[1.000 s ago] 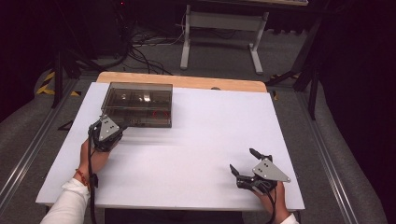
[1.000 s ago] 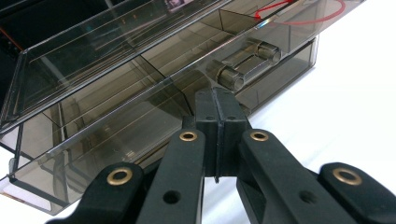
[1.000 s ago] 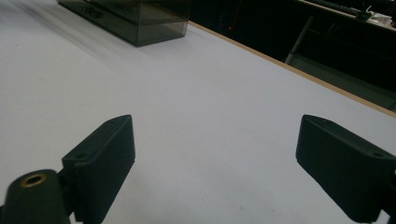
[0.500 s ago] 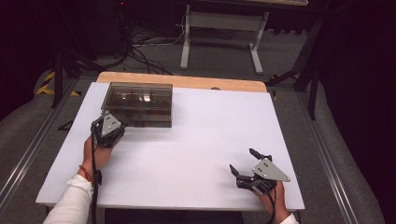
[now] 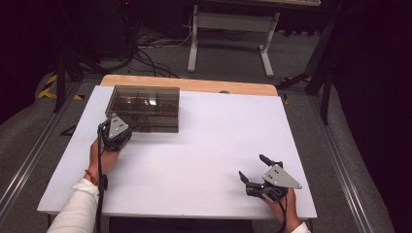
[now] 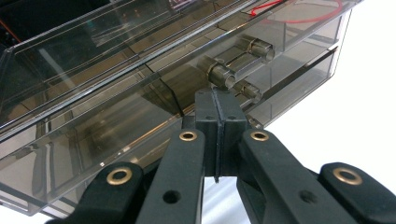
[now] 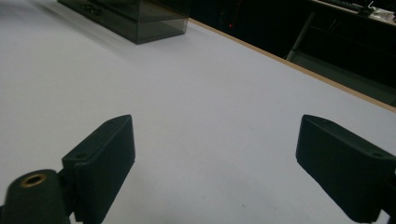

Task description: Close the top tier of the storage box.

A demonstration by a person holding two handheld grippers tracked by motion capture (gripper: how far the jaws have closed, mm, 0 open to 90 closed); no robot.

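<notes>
The left gripper (image 5: 118, 132) is seen pressed up to the near front of the smoked clear box (image 5: 144, 108), which sits at the far left of the white worktop (image 5: 209, 145), and its fingers (image 6: 208, 116) are clamped flat together with nothing between them, right below a small round knob (image 6: 223, 74) on the box face. A risk is judged here: if the shut tips are shoved against that wall, the light box may be slid back or tipped rather than opened, and the knob may be missed altogether since no gap is left to take it. Whether the tips actually touch the plastic cannot be told. Inside the box, dividers and stacked shallow compartments are made out through the tinted walls, and a second knob (image 6: 262, 48) is seen farther along; a thin red loop (image 6: 299, 11) shows through the far end; other contents cannot be told. The right gripper (image 5: 260, 174) is held well apart near the front right corner, fingers (image 7: 100, 154) spread wide over bare worktop.
</notes>
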